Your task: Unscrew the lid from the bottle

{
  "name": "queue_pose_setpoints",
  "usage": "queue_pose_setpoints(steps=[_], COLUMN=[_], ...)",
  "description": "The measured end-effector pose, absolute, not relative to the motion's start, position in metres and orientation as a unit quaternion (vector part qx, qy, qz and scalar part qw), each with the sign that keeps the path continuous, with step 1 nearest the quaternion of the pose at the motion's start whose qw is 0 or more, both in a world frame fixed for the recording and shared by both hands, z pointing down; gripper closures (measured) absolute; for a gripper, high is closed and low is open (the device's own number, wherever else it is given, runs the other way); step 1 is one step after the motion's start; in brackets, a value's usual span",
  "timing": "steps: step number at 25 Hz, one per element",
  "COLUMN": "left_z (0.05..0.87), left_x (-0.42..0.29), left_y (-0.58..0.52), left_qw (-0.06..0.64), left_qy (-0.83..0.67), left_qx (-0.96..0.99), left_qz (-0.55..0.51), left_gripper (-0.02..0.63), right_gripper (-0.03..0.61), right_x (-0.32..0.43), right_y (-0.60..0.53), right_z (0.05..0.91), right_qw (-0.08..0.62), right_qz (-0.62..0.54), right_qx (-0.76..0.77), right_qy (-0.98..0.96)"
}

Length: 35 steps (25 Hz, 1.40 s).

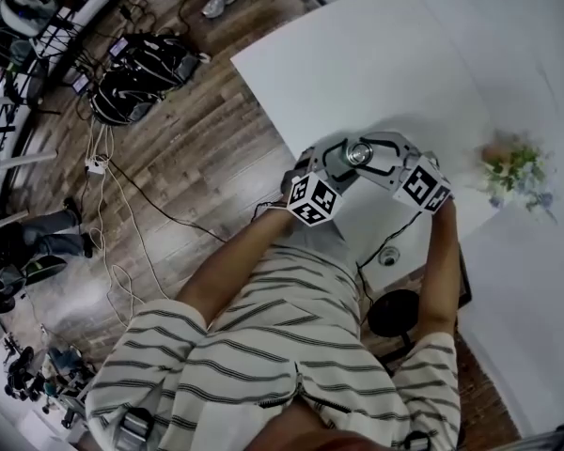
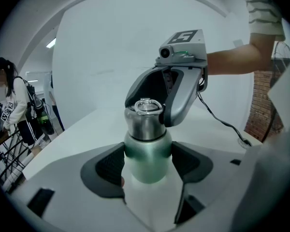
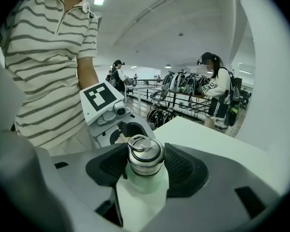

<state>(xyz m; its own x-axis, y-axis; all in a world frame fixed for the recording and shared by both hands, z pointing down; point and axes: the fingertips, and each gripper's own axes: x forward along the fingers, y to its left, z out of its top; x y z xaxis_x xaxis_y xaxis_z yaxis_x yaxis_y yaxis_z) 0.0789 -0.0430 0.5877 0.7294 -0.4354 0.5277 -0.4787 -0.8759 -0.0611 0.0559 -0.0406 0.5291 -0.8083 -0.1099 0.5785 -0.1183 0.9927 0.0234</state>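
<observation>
A white worktop (image 1: 376,73) stands with one corner jutting over wooden floor (image 1: 197,158). Toward its right side lies a small, blurred bunch of flowers (image 1: 515,169). Near the front edge a dark cable (image 2: 222,122) runs across the surface to a small round fitting (image 1: 388,256).

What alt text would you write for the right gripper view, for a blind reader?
The jaws of the right gripper clamp the metal lid of a pale green bottle. Behind it are the left gripper and a person in a striped shirt; a white table lies at right.
</observation>
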Motion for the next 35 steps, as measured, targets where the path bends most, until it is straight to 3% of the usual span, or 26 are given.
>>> queue_pose_setpoints(steps=[3,5,8,22,35], left_z=[0.589,0.59,0.589,0.588,0.588], left_x=[0.08,0.082,0.081,0.08,0.081], left_y=[-0.043,-0.042,-0.043,-0.044,-0.042], left_qw=[0.04,0.04,0.04,0.04,0.042], left_qy=[-0.246,-0.246,-0.247,-0.25,-0.252], left_qx=[0.929,0.928,0.929,0.928,0.928], left_qz=[0.274,0.275,0.275,0.272,0.27], left_gripper=[0.31,0.31,0.31,0.31,0.31], right_gripper=[0.323,0.257,0.241,0.242,0.3], right_x=[0.058,0.061,0.064,0.065,0.067], right_y=[-0.042,-0.044,-0.047,-0.053,-0.051], right_z=[0.528,0.524,0.515,0.502,0.529], right_qw=[0.284,0.262,0.23,0.13,0.161], right_qz=[0.043,0.063,0.068,0.091,0.112], right_qx=[0.092,0.125,0.191,0.466,0.529], right_qy=[-0.953,-0.955,-0.952,-0.87,-0.826])
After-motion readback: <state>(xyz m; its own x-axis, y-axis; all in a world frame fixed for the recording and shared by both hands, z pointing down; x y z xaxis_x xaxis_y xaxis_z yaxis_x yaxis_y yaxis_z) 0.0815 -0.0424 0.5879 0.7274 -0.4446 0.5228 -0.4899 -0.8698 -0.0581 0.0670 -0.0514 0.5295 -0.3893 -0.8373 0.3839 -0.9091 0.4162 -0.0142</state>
